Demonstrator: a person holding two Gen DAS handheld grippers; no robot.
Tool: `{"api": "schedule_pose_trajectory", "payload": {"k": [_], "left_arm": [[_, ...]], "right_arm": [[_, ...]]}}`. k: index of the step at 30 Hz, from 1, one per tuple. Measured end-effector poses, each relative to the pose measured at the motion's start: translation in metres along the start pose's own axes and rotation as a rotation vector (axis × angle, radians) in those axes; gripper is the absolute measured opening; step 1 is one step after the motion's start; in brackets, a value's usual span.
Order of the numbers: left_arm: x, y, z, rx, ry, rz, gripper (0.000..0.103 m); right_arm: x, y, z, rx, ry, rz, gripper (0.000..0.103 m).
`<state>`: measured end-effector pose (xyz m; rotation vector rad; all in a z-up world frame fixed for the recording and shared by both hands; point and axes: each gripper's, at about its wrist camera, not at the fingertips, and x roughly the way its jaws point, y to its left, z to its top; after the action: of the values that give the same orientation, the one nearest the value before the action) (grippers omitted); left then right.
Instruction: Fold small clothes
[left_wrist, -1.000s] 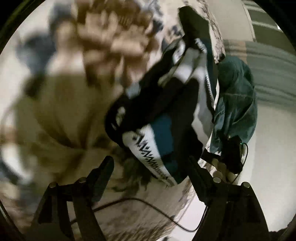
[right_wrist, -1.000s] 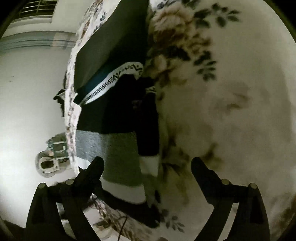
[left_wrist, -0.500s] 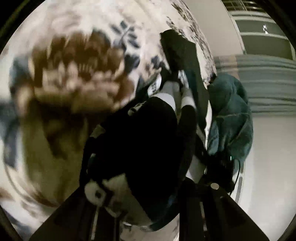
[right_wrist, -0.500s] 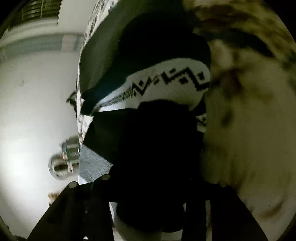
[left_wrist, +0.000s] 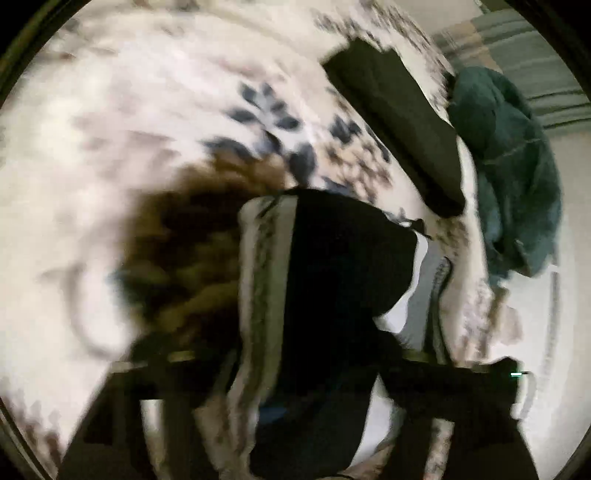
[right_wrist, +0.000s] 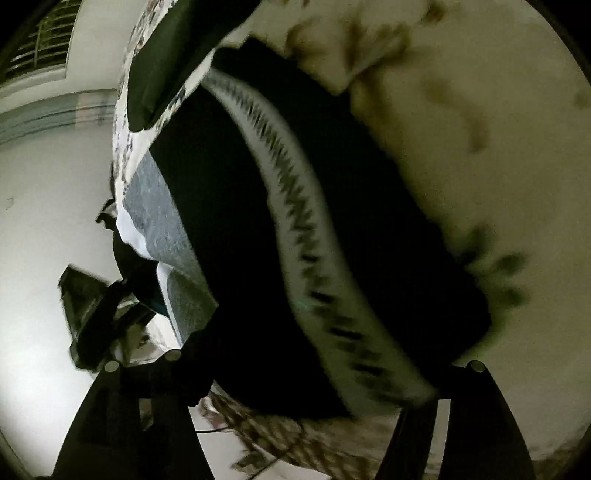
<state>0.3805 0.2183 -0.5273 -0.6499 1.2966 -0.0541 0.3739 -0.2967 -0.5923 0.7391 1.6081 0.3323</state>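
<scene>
My left gripper (left_wrist: 306, 391) and right gripper (right_wrist: 306, 387) each clamp the sweater (right_wrist: 229, 229). It fills both frames' centers over the bedspread (left_wrist: 147, 110).

Your left gripper (left_wrist: 306, 406) was smeared by motion blur, its fingertips buried under the black sweater (left_wrist: 332, 295), so the jaw state could not be read. Your right gripper (right_wrist: 314, 387) was likewise covered by the sweater's (right_wrist: 258, 221) folds, fingertips unseen. The floral bedspread (left_wrist: 147, 110) blurred toward its near edge, and the lower frame cut off both grippers' bases.
</scene>
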Motion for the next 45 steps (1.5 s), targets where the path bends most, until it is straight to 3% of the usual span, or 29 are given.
{"api": "schedule_pose_trajectory", "payload": {"k": [3, 5, 8, 11, 15, 16, 17, 18, 20, 24, 26, 28, 30, 31, 32, 33, 35, 37, 40, 42, 44, 45], "left_arm": [[-0.02, 0.013, -0.032, -0.056, -0.069, 0.13, 0.091], [-0.016, 0.036, -0.058, -0.078, -0.072, 0.243, 0.1], [0.009, 0.067, -0.081, -0.11, -0.027, 0.365, 0.1], [0.032, 0.092, -0.09, -0.131, -0.016, 0.363, 0.103], [0.049, 0.094, -0.077, -0.138, 0.035, 0.41, 0.103], [0.051, 0.093, -0.075, -0.14, 0.049, 0.429, 0.103], [0.052, 0.095, -0.073, -0.146, 0.061, 0.436, 0.103], [0.053, 0.095, -0.069, -0.159, 0.089, 0.436, 0.103], [0.043, 0.091, -0.063, -0.191, 0.084, 0.422, 0.103], [-0.015, 0.066, -0.046, -0.198, -0.113, 0.387, 0.103], [-0.025, 0.05, -0.028, -0.2, -0.165, 0.308, 0.103], [-0.011, 0.036, -0.004, -0.182, -0.14, 0.218, 0.103], [0.018, 0.018, 0.029, -0.152, -0.126, 0.178, 0.099], [0.029, 0.015, 0.04, -0.142, -0.122, 0.16, 0.087], [0.036, 0.015, 0.044, -0.14, -0.114, 0.141, 0.036], [0.046, 0.014, 0.051, -0.144, -0.094, 0.104, 0.011], [0.061, 0.016, 0.072, -0.163, -0.074, 0.097, 0.011], [0.056, 0.022, 0.071, -0.157, -0.063, 0.085, 0.012], [0.045, 0.026, 0.072, -0.168, -0.029, 0.055, 0.016], [0.029, 0.026, 0.065, -0.151, -0.02, 0.042, 0.019], [0.011, 0.023, 0.054, -0.115, -0.039, 0.053, 0.02], [0.009, 0.019, 0.051, -0.097, -0.046, 0.073, 0.03]], "right_arm": [[-0.045, -0.005, 0.006, -0.064, -0.065, -0.11, 0.072], [-0.069, -0.003, 0.02, -0.106, -0.116, -0.151, 0.076], [-0.078, 0.01, 0.066, -0.185, -0.15, -0.159, 0.08], [-0.032, 0.043, 0.138, -0.3, -0.145, -0.164, 0.08], [0.025, 0.066, 0.192, -0.323, -0.037, -0.095, 0.078], [0.032, 0.075, 0.196, -0.353, -0.038, -0.085, 0.056], [0.032, 0.086, 0.197, -0.409, -0.063, -0.126, 0.018], [0.029, 0.093, 0.196, -0.445, -0.087, -0.16, 0.012], [0.009, 0.11, 0.187, -0.482, -0.177, -0.165, 0.011], [-0.03, 0.122, 0.184, -0.469, -0.297, -0.161, 0.011], [-0.03, 0.129, 0.189, -0.487, -0.302, -0.173, 0.011], [-0.028, 0.129, 0.195, -0.49, -0.292, -0.187, 0.011], [-0.011, 0.134, 0.202, -0.471, -0.268, -0.197, 0.011], [-0.005, 0.132, 0.205, -0.457, -0.256, -0.193, 0.011], [0.0, 0.13, 0.208, -0.445, -0.246, -0.194, 0.011], [0.004, 0.129, 0.209, -0.442, -0.242, -0.2, 0.011], [0.01, 0.126, 0.211, -0.436, -0.246, -0.227, 0.011], [0.016, 0.121, 0.214, -0.432, -0.251, -0.274, 0.011], [0.037, 0.108, 0.223, -0.405, -0.14, -0.303, 0.012], [0.033, 0.097, 0.222, -0.352, -0.082, -0.244, 0.023], [0.016, 0.085, 0.211, -0.317, -0.058, -0.192, 0.055], [0.007, 0.075, 0.201, -0.296, -0.045, -0.161, 0.059]]}}
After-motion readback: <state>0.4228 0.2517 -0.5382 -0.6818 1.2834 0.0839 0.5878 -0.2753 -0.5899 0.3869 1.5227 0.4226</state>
